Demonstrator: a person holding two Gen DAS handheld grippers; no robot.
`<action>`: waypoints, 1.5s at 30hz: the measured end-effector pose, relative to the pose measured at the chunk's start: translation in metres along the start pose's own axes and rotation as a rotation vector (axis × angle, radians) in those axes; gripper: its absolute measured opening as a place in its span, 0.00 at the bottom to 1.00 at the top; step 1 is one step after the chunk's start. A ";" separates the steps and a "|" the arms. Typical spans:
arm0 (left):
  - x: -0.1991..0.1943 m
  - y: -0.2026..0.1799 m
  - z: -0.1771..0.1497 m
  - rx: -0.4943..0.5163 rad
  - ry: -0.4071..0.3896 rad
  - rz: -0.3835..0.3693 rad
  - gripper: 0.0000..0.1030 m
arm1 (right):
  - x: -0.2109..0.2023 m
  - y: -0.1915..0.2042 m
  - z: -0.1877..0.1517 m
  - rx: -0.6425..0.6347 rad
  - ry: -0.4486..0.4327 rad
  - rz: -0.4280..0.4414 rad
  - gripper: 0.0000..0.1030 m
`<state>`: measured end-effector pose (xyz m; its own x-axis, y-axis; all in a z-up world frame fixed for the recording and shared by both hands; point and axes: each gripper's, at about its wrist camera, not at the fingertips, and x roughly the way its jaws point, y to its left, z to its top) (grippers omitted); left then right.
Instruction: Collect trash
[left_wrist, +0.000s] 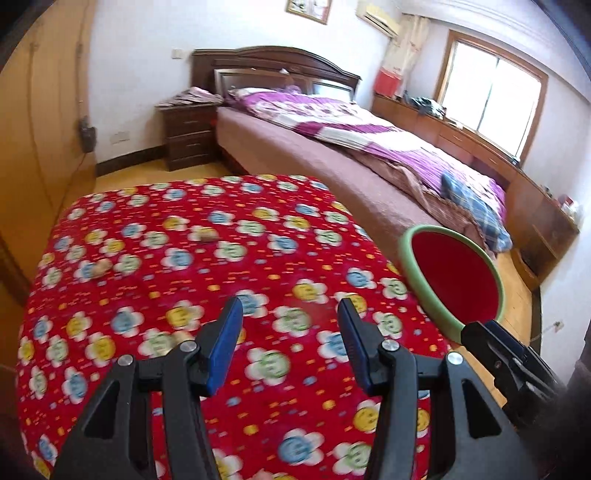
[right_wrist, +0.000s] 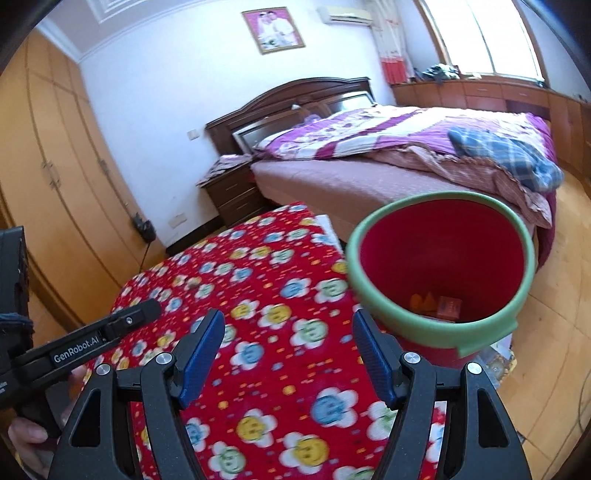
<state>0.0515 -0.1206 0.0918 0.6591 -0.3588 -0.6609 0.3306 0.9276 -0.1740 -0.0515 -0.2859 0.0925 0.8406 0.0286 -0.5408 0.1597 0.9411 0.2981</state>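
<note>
A red trash bin with a green rim (right_wrist: 439, 332) stands on the floor beside the table's right edge; it also shows in the left wrist view (left_wrist: 410, 266). Orange scraps and a small orange box (right_wrist: 448, 307) lie inside it. Two small crumpled beige pieces, one (left_wrist: 205, 234) and another (left_wrist: 100, 267), lie on the red flowered tablecloth (left_wrist: 280, 258), far left of my left gripper (left_wrist: 290, 314). That gripper is open and empty above the cloth. My right gripper (right_wrist: 288, 328) is open and empty over the table's right side, just left of the bin.
A bed with a purple quilt (left_wrist: 351, 125) stands behind the table. A dark nightstand (left_wrist: 188, 134) is at the back. Wooden wardrobes (right_wrist: 55, 177) line the left wall. Low cabinets (left_wrist: 461, 136) run under the window. Wooden floor lies right of the bin.
</note>
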 end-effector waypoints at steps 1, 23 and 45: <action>-0.005 0.005 -0.002 -0.007 -0.008 0.011 0.52 | 0.000 0.004 -0.002 -0.010 0.000 0.002 0.71; -0.049 0.063 -0.052 -0.095 -0.074 0.249 0.52 | -0.007 0.063 -0.043 -0.145 -0.006 0.018 0.71; -0.052 0.067 -0.058 -0.108 -0.082 0.277 0.52 | -0.001 0.063 -0.049 -0.141 0.018 0.026 0.71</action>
<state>0.0004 -0.0335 0.0726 0.7677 -0.0942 -0.6339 0.0604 0.9954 -0.0748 -0.0679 -0.2098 0.0734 0.8338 0.0585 -0.5489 0.0629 0.9778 0.1997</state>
